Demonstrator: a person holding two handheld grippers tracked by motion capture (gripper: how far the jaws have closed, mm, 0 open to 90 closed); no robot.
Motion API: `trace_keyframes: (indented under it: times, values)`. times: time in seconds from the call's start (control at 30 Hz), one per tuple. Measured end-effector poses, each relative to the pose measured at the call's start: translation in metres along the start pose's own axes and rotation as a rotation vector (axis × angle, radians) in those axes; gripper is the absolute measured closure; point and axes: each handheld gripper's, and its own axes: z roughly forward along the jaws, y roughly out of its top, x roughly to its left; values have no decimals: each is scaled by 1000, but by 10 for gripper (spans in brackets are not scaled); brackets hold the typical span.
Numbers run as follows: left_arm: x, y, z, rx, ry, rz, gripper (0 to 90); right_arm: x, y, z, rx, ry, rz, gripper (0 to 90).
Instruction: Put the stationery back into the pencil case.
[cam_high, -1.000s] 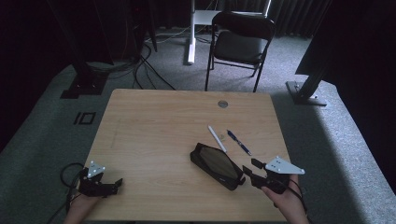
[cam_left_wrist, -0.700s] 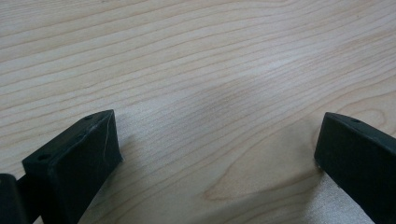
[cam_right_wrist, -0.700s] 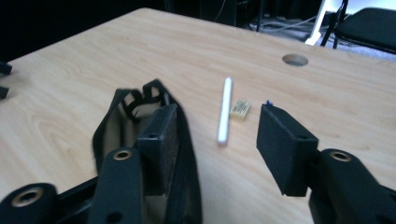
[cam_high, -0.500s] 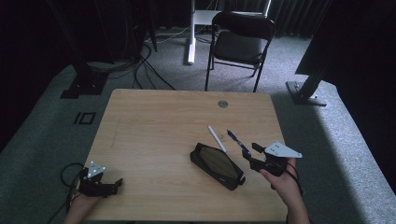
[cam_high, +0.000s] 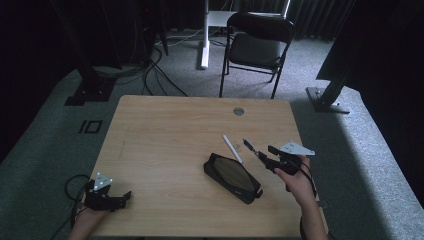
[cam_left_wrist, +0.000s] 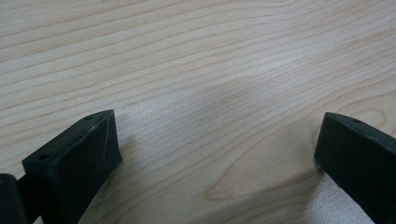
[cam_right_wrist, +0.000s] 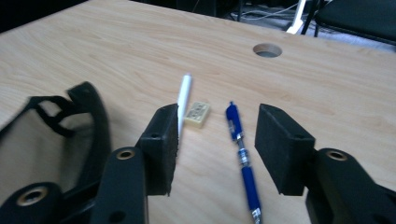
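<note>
right gripper (cam_right_wrist: 217, 140): I moved it from the table's near edge to the blue plastic pen (cam_right_wrist: 241, 151); jaws just narrowed, gripping nothing
left gripper (cam_left_wrist: 217, 154): parked, gaping
next: probably pen pickup

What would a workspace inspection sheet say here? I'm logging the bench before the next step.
Surface: wooden table with a round hole.
Job's things: blue pen, lying between the right gripper's open jaws, untouched.
Clutter: white pen, eraser, open black pouch.
Grippers: right gripper open over the blue pen; left gripper open on bare wood.
Cables: one trails from each gripper; more on the floor behind.
Surroundings: folding chair, dark stands, grey carpet.
</note>
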Motion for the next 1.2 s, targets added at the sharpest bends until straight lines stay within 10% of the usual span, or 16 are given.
trace_keyframes:
  times: [1.2]
  values:
    - [0, 0, 0, 0, 0, 0, 4, -32, -22, 90, 236, -24, 2, 567]
